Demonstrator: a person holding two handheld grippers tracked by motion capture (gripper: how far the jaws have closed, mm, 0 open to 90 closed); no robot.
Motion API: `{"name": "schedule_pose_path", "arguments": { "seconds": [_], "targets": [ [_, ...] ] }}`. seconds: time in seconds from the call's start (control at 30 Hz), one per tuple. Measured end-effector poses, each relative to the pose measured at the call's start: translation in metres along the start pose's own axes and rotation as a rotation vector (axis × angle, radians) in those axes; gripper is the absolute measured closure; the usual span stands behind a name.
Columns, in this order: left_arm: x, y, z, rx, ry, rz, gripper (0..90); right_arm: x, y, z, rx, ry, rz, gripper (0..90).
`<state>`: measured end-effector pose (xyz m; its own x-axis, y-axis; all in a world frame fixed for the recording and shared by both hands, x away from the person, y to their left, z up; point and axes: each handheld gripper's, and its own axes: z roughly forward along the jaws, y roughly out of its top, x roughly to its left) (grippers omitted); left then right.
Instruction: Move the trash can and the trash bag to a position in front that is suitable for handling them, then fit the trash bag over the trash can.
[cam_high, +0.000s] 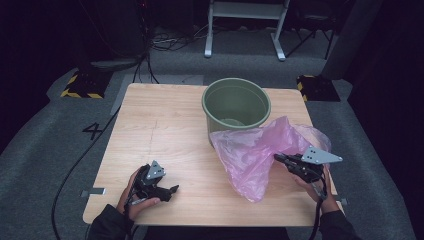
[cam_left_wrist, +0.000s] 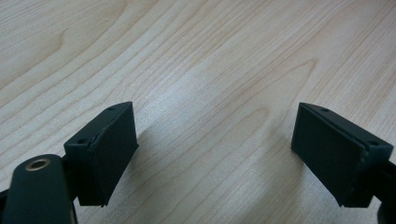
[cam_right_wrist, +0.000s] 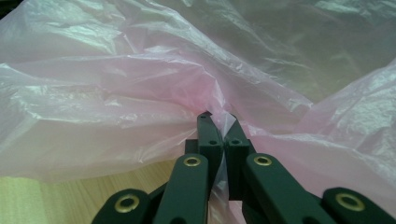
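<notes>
Two grippers are working this table, and one of them is busy. The right gripper (cam_high: 278, 158) is pinching a fold of the pink plastic bag (cam_high: 255, 150), its jaws closed tight on the film, as the right gripper view is showing with the plastic (cam_right_wrist: 140, 107) bunching around the tips. The bag is lying crumpled on the right side of the wooden table (cam_high: 165, 135), leaning against the near side of the green bucket (cam_high: 236, 105), which is standing at the far middle. By my reading, the job is lining that bucket, and it is only getting started: the bag is grabbed but not opened, not lifted over the rim, and the bucket is looking unlined inside. The left gripper (cam_high: 174, 189) is resting low at the near left, well apart from the bag, its jaws spread wide over bare wood (cam_left_wrist: 210, 93) and holding nothing. The right hand (cam_high: 320, 187) is reaching in from the near right, pointing its gripper leftward into the bag.
</notes>
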<state>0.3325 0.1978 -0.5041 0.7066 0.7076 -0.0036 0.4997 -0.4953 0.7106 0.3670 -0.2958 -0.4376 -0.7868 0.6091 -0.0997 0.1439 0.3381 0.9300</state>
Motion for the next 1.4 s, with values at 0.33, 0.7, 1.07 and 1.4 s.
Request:
{"name": "schedule_pose_path", "arguments": {
  "seconds": [0.33, 0.7, 1.07, 1.4],
  "targets": [
    [0.0, 0.0, 0.0, 0.0, 0.0, -0.001, 13.7, 0.003, 0.016, -0.017, -0.077, 0.005, -0.036, 89.7],
    [0.002, 0.001, 0.001, 0.002, -0.01, 0.011, 12.2, 0.005, 0.019, -0.038, -0.117, -0.006, -0.05, 89.7],
    [0.003, 0.005, 0.005, 0.007, -0.017, 0.012, 9.9, 0.012, 0.027, -0.059, -0.178, -0.034, -0.065, 89.7],
    [0.004, 0.006, 0.006, 0.011, -0.022, 0.022, 9.3, 0.006, 0.05, -0.066, -0.21, -0.079, -0.093, 89.7]
  ]
}}
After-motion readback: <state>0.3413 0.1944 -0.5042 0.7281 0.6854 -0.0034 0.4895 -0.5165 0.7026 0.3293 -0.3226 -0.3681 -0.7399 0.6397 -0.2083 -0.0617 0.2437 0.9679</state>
